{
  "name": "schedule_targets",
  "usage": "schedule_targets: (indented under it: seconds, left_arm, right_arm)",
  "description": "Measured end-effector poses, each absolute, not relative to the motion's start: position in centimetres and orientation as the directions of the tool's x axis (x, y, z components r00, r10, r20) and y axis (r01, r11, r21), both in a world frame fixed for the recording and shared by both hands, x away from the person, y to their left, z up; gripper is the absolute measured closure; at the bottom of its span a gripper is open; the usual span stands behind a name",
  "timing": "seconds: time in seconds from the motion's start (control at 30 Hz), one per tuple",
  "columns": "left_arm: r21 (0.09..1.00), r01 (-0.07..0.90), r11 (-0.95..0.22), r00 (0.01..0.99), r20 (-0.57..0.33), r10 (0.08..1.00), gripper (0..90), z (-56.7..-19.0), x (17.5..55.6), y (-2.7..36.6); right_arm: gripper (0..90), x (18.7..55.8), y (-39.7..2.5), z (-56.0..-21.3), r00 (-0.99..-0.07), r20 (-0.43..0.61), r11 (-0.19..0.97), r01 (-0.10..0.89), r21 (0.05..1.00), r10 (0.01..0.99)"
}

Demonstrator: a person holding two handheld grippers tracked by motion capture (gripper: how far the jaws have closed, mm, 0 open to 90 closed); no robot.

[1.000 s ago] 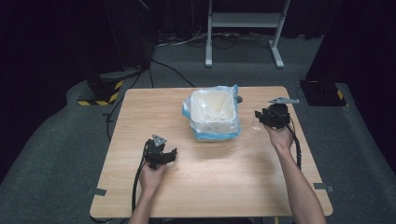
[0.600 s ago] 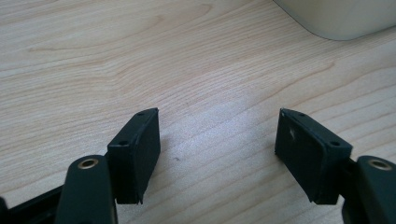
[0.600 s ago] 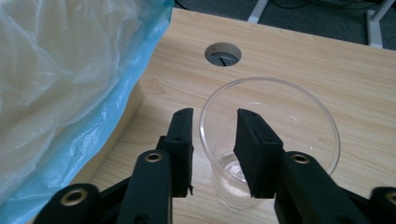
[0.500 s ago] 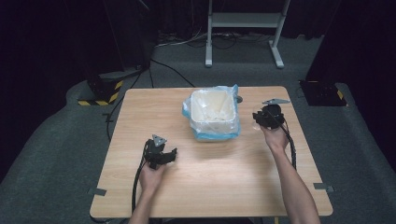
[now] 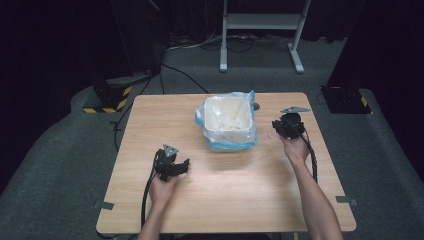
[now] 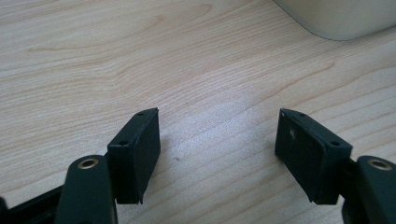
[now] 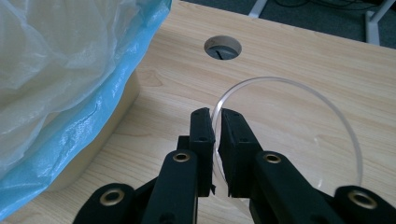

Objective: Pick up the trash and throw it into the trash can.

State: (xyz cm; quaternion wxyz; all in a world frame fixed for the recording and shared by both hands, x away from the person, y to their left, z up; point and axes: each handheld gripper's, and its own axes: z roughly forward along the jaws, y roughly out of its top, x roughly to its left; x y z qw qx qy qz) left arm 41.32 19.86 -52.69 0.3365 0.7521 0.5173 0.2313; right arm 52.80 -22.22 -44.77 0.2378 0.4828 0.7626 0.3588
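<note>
While the right gripper (image 7: 217, 135) has lifted slightly toward the bin (image 5: 230, 122) since a second ago, its jaws stay clamped on the clear disc (image 7: 299, 126) rim — right of the bin, ready to drop in. Left gripper (image 6: 217, 154) idles near-left, jaws apart.

A wooden table (image 5: 240, 200) stands on grey carpet (image 5: 60, 165), a white metal stand (image 5: 260, 30) against the dark behind

clear, perhaps glass disc (image 7: 299, 135); matt wood table (image 5: 240, 200); glossy plastic liner (image 7: 56, 70).
</note>
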Motion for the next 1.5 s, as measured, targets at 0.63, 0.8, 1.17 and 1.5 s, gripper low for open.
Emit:
schedule_targets:
  seconds: [0.63, 0.8, 1.17, 1.5]
  left_arm:
    - [0.745, 0.622, -0.239, 0.358, 0.000, 0.934, 30.8, -52.7, 41.3, 19.9]
    - [0.746, 0.622, -0.239, 0.358, 0.000, 0.934, 30.8, -52.7, 41.3, 19.9]
    - [0.746, 0.622, -0.239, 0.358, 0.000, 0.934, 30.8, -52.7, 41.3, 19.9]
    - [0.746, 0.622, -0.239, 0.358, 0.000, 0.934, 30.8, -52.7, 41.3, 19.9]
  right_arm:
    - [85.6, 51.3, -22.7, -43.2, -0.452, -0.030, 0.290, 0.518, 0.805, 0.891]
    - [85.4, 50.8, -22.8, -42.5, -0.457, -0.010, 0.271, 0.510, 0.816, 0.890]
    - [85.5, 49.7, -23.0, -41.0, -0.484, -0.003, 0.272, 0.487, 0.830, 0.875]
    - [85.5, 49.2, -23.2, -40.2, -0.491, 0.003, 0.268, 0.481, 0.835, 0.871]
